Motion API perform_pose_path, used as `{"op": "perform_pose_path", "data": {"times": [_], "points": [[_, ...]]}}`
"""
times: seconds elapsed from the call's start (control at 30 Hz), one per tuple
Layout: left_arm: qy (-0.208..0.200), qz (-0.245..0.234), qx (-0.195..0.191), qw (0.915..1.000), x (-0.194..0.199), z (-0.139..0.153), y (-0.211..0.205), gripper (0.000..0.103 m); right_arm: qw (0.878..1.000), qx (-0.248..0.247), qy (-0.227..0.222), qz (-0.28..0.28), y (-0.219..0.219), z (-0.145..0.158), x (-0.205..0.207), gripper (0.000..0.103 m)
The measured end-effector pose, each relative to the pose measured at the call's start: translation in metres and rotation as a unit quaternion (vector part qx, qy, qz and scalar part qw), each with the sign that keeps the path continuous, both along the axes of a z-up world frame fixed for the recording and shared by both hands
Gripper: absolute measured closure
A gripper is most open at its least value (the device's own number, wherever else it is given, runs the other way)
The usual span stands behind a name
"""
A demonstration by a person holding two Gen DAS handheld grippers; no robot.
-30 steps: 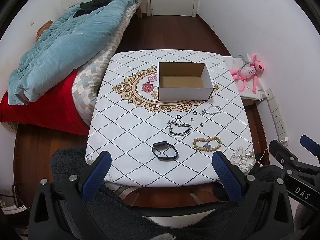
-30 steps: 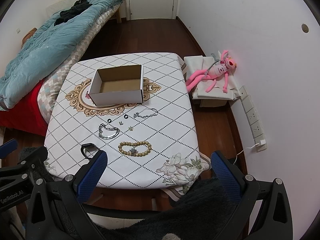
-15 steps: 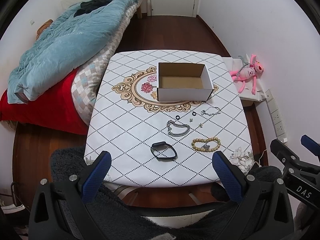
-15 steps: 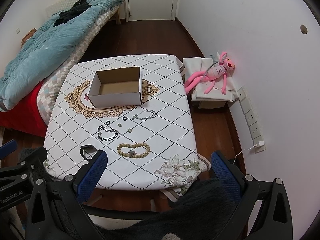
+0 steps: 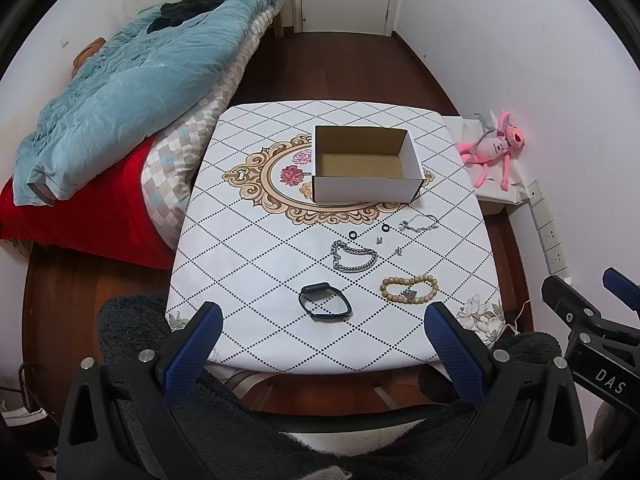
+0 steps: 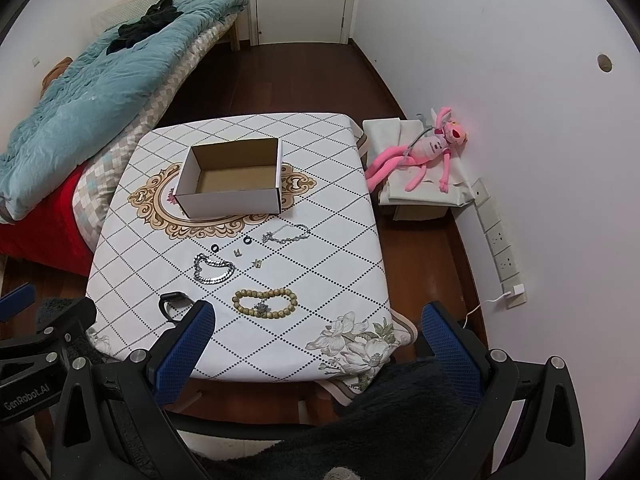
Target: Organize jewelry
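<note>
An open white cardboard box (image 5: 366,164) (image 6: 230,180) stands on the patterned table (image 5: 260,264), and it looks empty. In front of it lie a black band (image 5: 325,307) (image 6: 170,304), a silver chain bracelet (image 5: 354,257) (image 6: 214,269), a wooden bead bracelet (image 5: 408,290) (image 6: 265,303), a thin silver chain (image 5: 419,223) (image 6: 286,235), two small black rings (image 5: 353,234) (image 6: 247,241) and small earrings (image 5: 379,239). My left gripper (image 5: 322,340) and right gripper (image 6: 312,336) are both open and empty, held high above the table's near edge.
A bed with a blue quilt (image 5: 120,84) lies left of the table. A pink plush toy (image 6: 428,148) rests on a low white box by the right wall. Dark fuzzy fabric (image 5: 280,432) lies below the grippers. Wall sockets (image 6: 500,240) are at the right.
Both views have drifted slightly back and up, so the table looks a little farther off. Nothing on the table has moved.
</note>
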State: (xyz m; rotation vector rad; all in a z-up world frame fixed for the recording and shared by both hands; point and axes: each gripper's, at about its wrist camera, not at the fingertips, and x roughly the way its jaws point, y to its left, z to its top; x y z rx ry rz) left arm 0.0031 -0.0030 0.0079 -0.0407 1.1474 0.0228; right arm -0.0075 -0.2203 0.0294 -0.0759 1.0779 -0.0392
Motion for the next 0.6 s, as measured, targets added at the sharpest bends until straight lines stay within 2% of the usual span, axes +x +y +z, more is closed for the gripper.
{"op": "perform_pose_path", "data": {"times": [0.33, 0.5, 0.6], "points": [[-0.003, 0.006, 0.011, 0.9999, 0.008, -0.008, -0.001, 0.000, 1.000, 0.011, -0.003, -0.012, -0.004, 0.000, 0.002, 0.000], [-0.013, 0.019, 0.042, 0.9988, 0.030, -0.034, 0.007, 0.000, 0.999, 0.024, 0.003, -0.040, -0.014, -0.020, 0.022, 0.000], [-0.001, 0.023, 0.048, 0.9986, 0.045, -0.060, 0.010, 0.001, 0.998, 0.023, 0.014, -0.056, -0.019, -0.048, 0.039, 0.000]]}}
